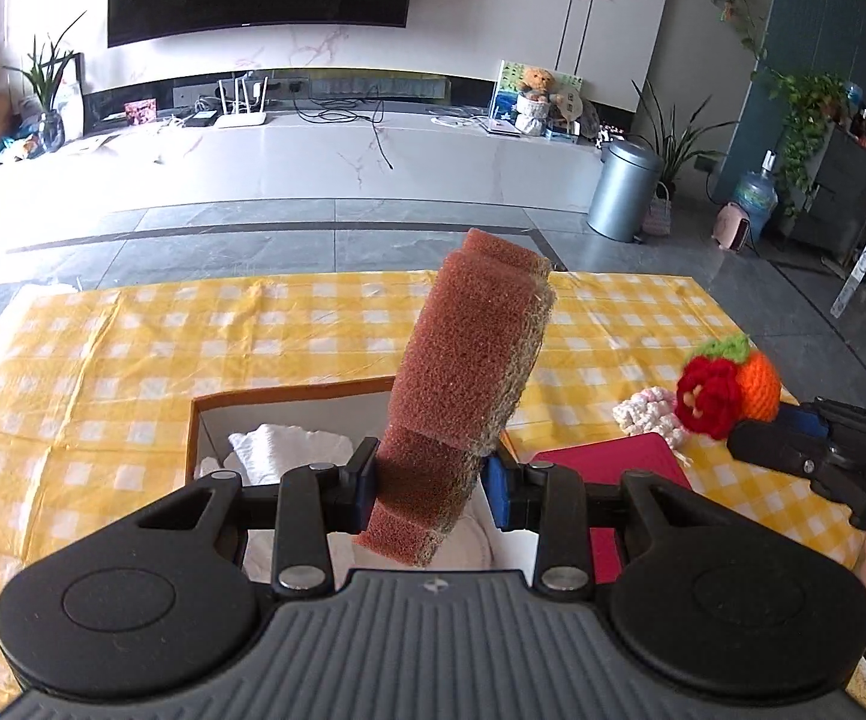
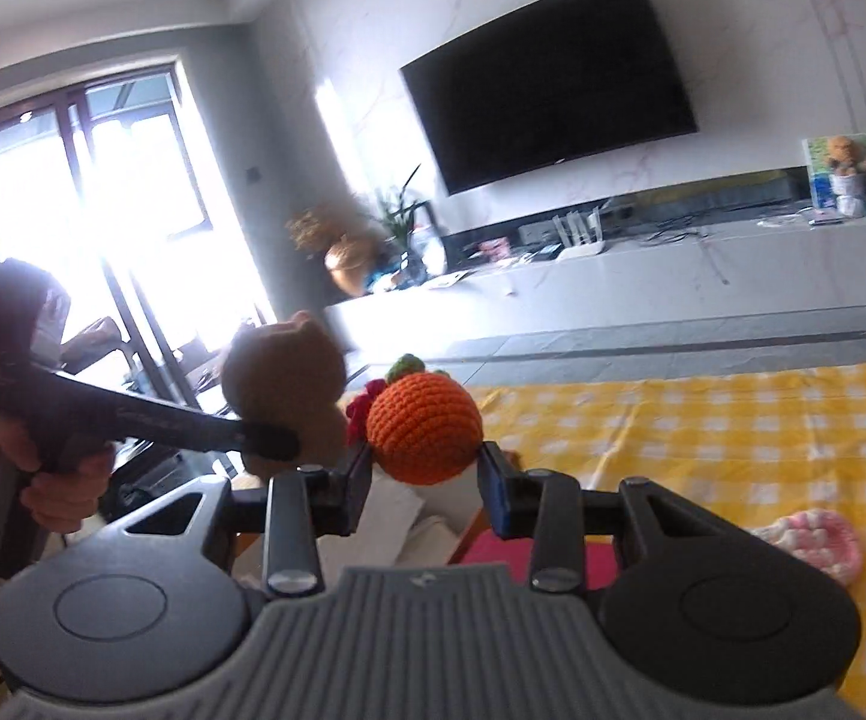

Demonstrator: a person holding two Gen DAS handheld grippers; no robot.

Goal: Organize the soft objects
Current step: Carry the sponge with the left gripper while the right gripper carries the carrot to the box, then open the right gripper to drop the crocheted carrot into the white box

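My left gripper is shut on a brown bear-shaped sponge and holds it upright above an open white box that has white cloth inside. My right gripper is shut on an orange crochet fruit with a red flower and green leaf; it also shows at the right of the left wrist view. In the right wrist view the sponge and the left gripper show at the left. A pink and white knitted piece lies on the yellow checked tablecloth.
A red flat lid or book lies right of the box. The table's far edge borders a grey tiled floor. A TV bench, a metal bin and plants stand beyond.
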